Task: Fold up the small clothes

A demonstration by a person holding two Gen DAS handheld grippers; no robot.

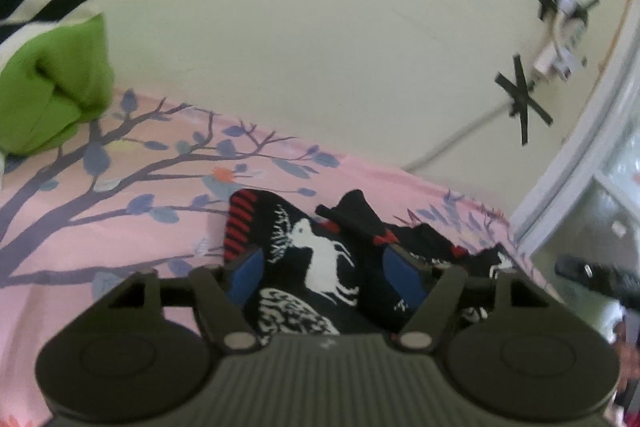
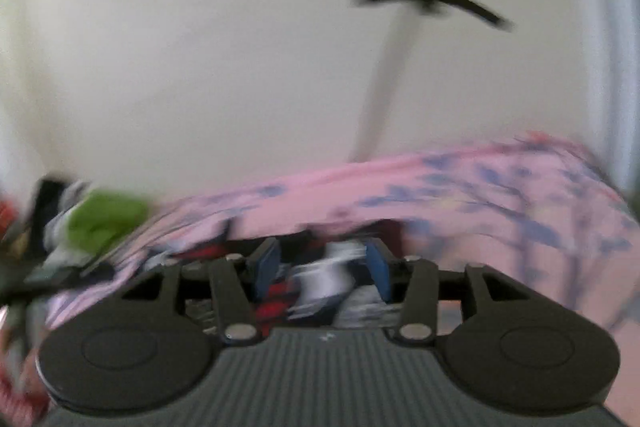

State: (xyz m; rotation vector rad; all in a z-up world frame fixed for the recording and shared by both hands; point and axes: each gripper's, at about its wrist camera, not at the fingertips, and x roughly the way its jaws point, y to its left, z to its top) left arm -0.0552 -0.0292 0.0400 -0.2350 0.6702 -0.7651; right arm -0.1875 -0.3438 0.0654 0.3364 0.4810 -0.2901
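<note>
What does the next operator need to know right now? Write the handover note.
Left gripper: open, fingers either side of the black sock with the white deer, which lies on the pink sheet.
Right gripper: the view is blurred by motion; cloth sits between its fingers, but I cannot tell if it grips.
A green garment lies in a pile at the far left of the bed.
Done: no finished fold visible.
Left: fold the sock, then probably the pile.
</note>
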